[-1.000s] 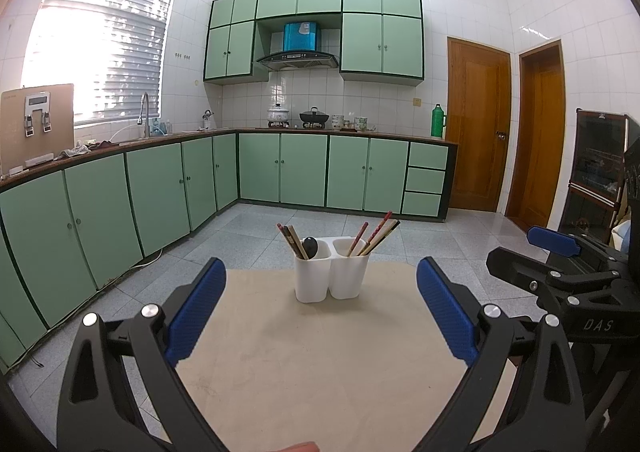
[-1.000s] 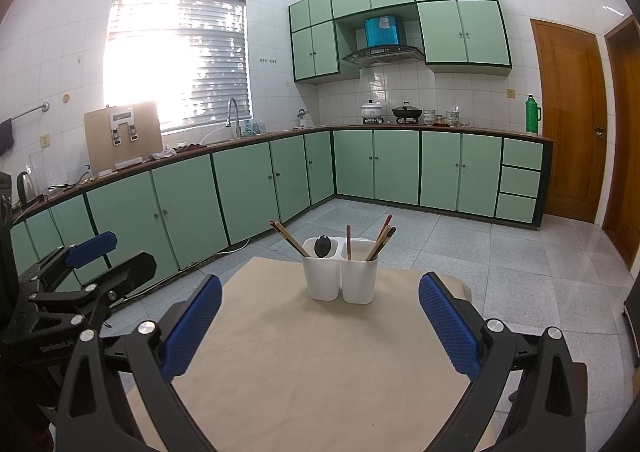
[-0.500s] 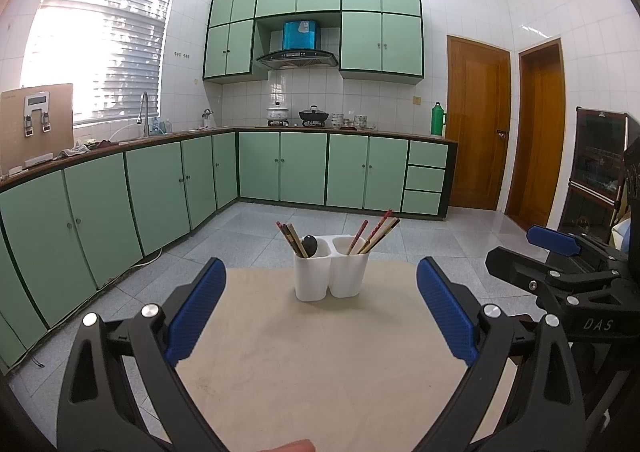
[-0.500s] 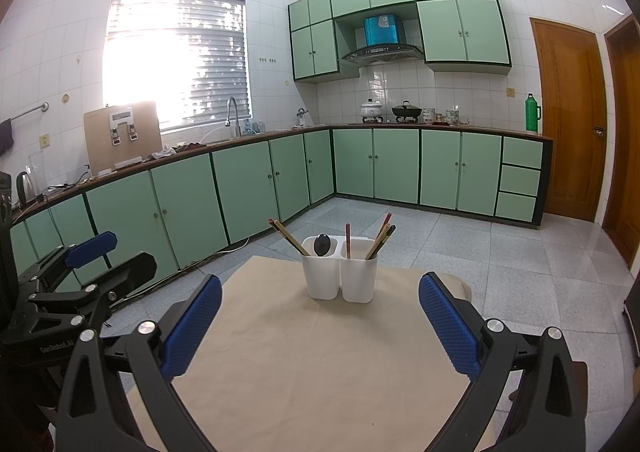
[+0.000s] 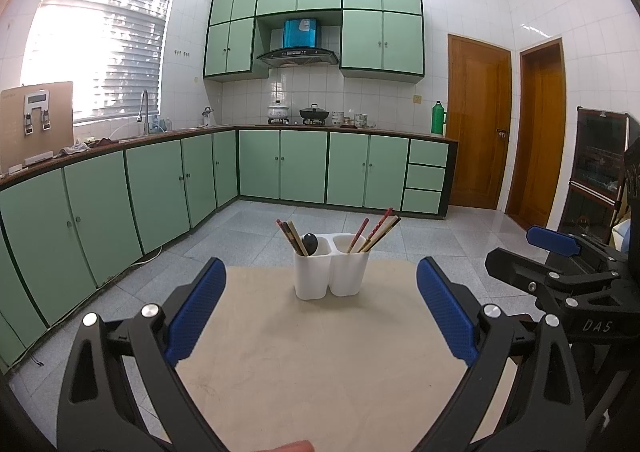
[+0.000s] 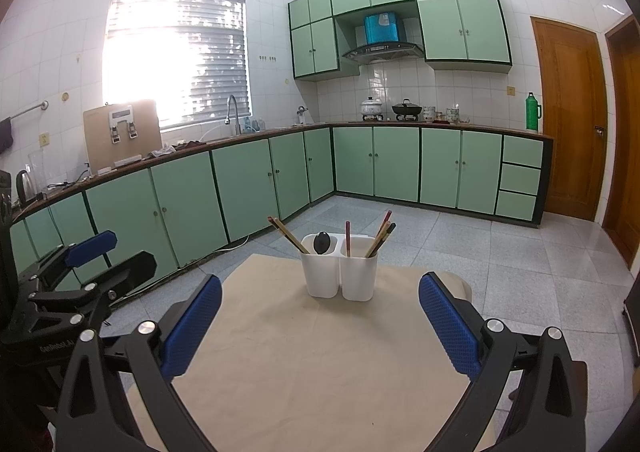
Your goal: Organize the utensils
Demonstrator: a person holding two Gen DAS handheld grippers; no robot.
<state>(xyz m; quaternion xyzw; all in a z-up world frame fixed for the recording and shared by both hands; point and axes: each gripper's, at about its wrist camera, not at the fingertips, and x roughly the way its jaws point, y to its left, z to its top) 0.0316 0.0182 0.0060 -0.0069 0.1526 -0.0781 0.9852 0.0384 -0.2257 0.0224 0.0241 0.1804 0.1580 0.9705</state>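
both claws, left [image 5: 318, 306] and right [image 6: 320, 322], hang wide apart and empty, well short of the white holder [image 5: 330, 272] standing on the table [image 5: 320, 372] with chopsticks [image 5: 374, 234] inside, so a clumsy reach could tip it.

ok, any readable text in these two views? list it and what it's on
"DAS": on the black frame of the right gripper, seen from the left wrist view.
Pale lettering on the left gripper frame, in the right wrist view: too blurred to read.
Range hood panel: too small to read.
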